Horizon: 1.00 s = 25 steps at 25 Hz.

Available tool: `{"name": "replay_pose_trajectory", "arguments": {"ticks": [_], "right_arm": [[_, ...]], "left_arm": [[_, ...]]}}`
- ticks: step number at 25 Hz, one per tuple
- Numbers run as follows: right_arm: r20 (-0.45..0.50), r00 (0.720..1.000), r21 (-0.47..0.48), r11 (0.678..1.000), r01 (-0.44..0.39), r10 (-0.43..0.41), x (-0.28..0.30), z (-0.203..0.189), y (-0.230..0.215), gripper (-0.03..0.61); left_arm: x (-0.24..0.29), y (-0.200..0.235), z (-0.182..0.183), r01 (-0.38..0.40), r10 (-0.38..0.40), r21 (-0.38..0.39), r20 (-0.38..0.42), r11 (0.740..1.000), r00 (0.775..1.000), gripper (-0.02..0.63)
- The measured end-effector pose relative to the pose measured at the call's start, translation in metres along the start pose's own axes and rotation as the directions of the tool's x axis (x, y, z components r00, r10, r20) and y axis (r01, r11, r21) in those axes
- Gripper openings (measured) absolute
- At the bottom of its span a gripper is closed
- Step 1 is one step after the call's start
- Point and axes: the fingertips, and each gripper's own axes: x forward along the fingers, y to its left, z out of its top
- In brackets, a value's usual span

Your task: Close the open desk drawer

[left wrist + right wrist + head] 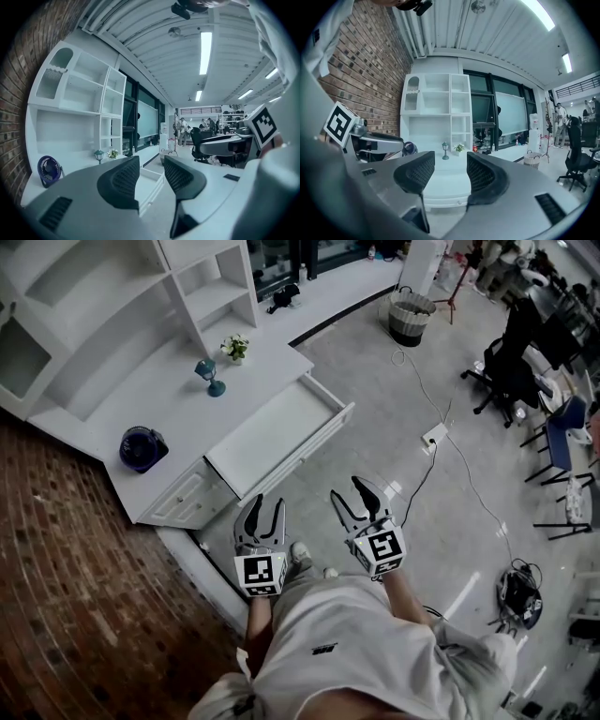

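A white drawer [281, 432] stands pulled out of the white desk [178, 418], its inside empty and its front panel [309, 457] facing me. In the right gripper view the drawer front [450, 199] shows between the jaws, a short way off. My left gripper [261, 512] hangs open just in front of the drawer's near corner, touching nothing. My right gripper [356, 498] is open too, a little right of the drawer front, above the floor. The drawer [151, 180] also appears past the left gripper [151, 173] jaws.
On the desk stand a dark blue fan [142, 448], a small teal lamp [210, 377] and a potted plant [234, 347]. White shelves [112, 306] rise behind. A basket [411, 317], a cable with socket [434, 437] and office chairs [511, 362] occupy the floor at right.
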Motion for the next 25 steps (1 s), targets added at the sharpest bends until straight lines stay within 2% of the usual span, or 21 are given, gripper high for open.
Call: {"name": "replay_pose_trajectory", "arguments": {"ticks": [8, 16, 25], "right_arm": [[-0.025, 0.999, -0.011, 0.999, 0.041, -0.041, 0.027, 0.003, -0.002, 0.216], [-0.041, 0.997, 0.008, 0.998, 0.069, -0.069, 0.053, 0.001, -0.017, 0.216], [-0.048, 0.999, 0.035, 0.999, 0.023, -0.021, 0.104, -0.001, -0.059, 0.216]], "left_arm": [[0.025, 0.027, 0.001, 0.035, -0.035, -0.015, 0.005, 0.999, 0.999, 0.175], [0.054, 0.038, -0.01, 0.056, -0.057, -0.027, -0.029, 0.998, 0.998, 0.172], [0.111, 0.046, -0.005, 0.022, -0.022, -0.005, -0.056, 1.0, 0.998, 0.169]]}}
